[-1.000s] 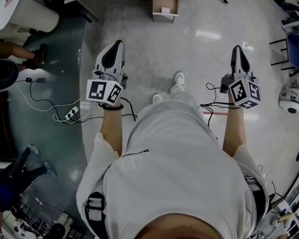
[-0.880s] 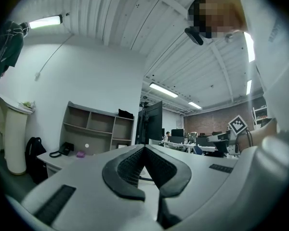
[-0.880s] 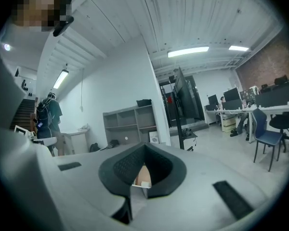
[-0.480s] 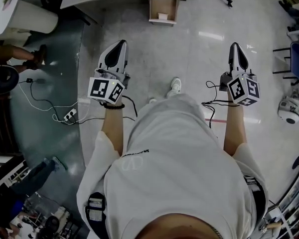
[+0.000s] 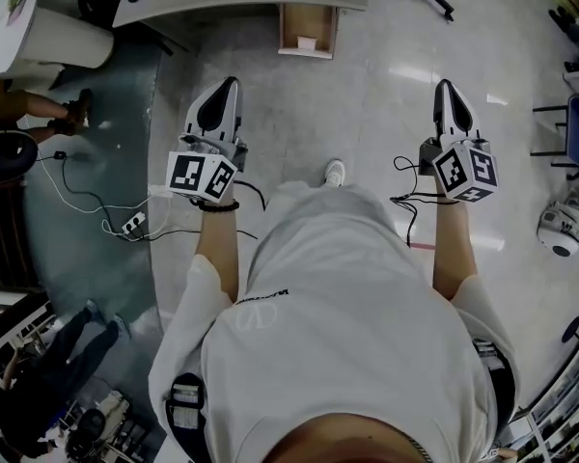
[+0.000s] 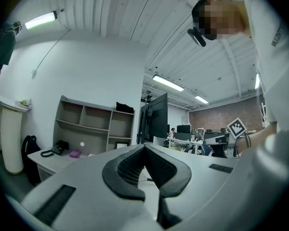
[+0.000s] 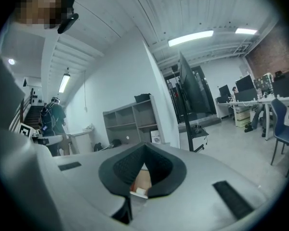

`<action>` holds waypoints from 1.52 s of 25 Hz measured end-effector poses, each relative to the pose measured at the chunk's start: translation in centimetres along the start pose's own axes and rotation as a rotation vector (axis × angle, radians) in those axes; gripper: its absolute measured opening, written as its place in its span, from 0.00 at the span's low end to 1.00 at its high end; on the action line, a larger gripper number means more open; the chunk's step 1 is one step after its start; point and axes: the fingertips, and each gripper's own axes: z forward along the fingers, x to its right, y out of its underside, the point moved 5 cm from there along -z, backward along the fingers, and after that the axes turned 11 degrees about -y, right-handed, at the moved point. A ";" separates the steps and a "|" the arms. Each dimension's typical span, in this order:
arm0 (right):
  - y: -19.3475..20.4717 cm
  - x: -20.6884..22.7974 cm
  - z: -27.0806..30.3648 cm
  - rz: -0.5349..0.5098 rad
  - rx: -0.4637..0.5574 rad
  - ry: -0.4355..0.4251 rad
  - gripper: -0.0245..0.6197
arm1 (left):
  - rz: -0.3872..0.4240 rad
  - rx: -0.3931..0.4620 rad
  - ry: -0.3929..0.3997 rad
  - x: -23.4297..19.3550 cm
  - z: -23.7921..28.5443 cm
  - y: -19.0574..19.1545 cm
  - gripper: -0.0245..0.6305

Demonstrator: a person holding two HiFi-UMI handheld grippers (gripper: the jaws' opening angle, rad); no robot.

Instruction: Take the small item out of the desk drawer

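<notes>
1. I run two grey two-jaw grippers: the left gripper (image 5: 232, 85) at centre left and the right gripper (image 5: 443, 87) at centre right. Both have their jaws pressed together on nothing.
2. One open light-wood desk drawer (image 5: 309, 19) sits at top centre.
3. One small white item (image 5: 306, 42) lies inside it, well apart from both grippers.

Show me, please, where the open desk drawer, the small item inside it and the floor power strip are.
desk drawer (image 5: 311, 21): head view, bare wooden bottom.
small item (image 5: 306, 42): head view, its white top.
power strip (image 5: 133, 224): head view, middle of its body.
</notes>
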 end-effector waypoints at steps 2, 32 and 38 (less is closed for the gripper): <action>0.2 0.8 0.7 -0.001 -0.012 -0.014 0.04 | 0.002 -0.003 -0.005 0.6 0.7 0.2 0.04; 5.9 0.1 18.4 -0.027 -0.259 -0.131 0.04 | -0.052 -0.158 0.057 -5.3 16.4 8.3 0.04; 9.1 -1.3 26.7 -0.022 -0.347 -0.181 0.04 | -0.033 -0.270 0.080 -8.0 22.6 13.8 0.04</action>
